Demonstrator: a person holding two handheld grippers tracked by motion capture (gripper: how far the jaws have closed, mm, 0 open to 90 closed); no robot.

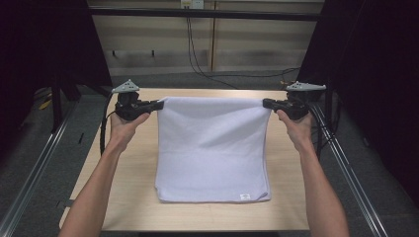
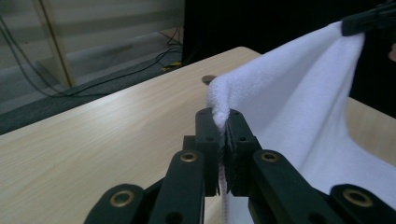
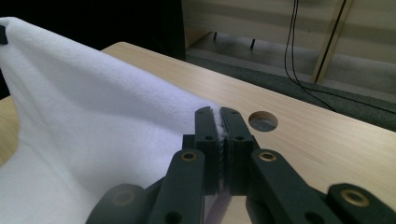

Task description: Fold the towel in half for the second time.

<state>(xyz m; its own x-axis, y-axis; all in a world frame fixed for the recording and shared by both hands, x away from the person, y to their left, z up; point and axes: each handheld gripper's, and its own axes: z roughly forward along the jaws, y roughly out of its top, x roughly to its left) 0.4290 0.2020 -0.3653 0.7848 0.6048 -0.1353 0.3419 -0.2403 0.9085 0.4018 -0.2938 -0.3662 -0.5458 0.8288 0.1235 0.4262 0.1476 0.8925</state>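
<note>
Towel, white fluffy terry rectangle, spans centre frame on pale wooden table, far edge lifted taut. Left gripper and right gripper each pinch a far corner, jaws pressed together. Bare tabletop both sides; near hem lies flat.

A light wooden table stands on a grey carpet floor. At 12 o'clock there is a pale panelled wall, and black cables hang down it to the floor. Black curtains close the room at 9 and 3 o'clock. Metal rails run along both sides of the table. The light is dim.
</note>
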